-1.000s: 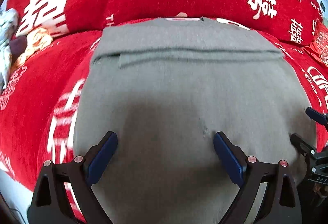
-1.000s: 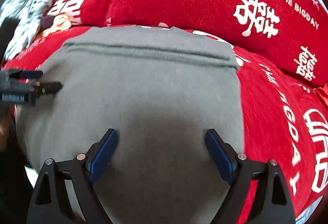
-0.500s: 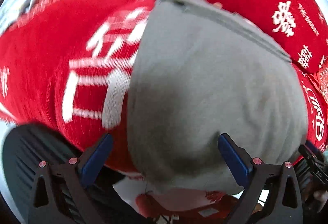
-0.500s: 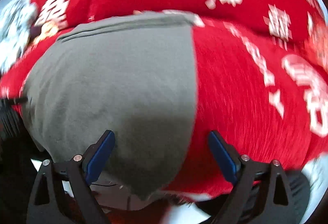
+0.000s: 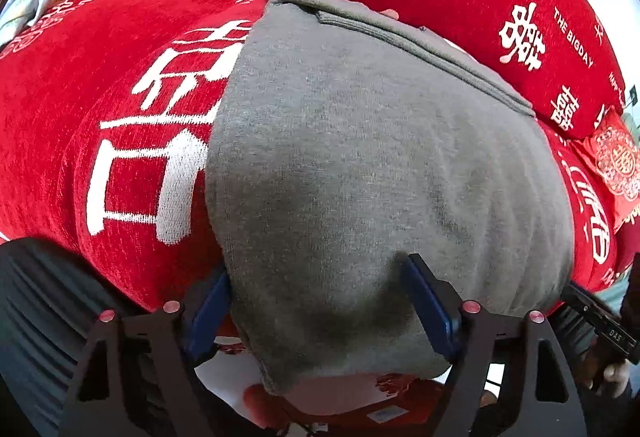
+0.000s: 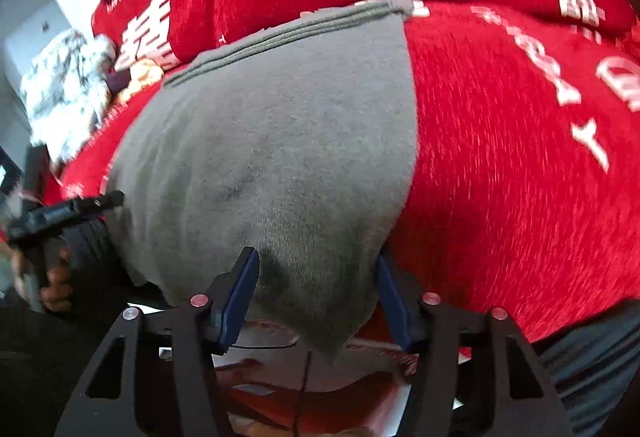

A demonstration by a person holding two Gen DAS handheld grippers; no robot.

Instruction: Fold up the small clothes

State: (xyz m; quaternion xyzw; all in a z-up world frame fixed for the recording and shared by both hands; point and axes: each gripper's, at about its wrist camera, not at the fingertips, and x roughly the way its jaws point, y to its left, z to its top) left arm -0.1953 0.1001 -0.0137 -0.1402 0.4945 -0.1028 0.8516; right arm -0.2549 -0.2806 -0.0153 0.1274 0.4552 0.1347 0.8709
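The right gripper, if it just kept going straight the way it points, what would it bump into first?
Most likely the grey garment: its near corner already hangs between the right gripper's jaws, which have just been closing. Just behind lies the red blanket, though depth is hard to judge.

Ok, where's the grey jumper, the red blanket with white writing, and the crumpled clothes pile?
Grey knitted jumper [image 5: 380,165]: left wrist view, middle of its top layer.
Red blanket with white writing [image 6: 520,157]: right wrist view, bare patch beside the jumper.
Crumpled clothes pile [image 6: 64,93]: right wrist view, pale patterned fabric.

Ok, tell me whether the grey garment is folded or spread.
Folded: the grey garment shows stacked layered edges at its far end, lying compact on the red cover.
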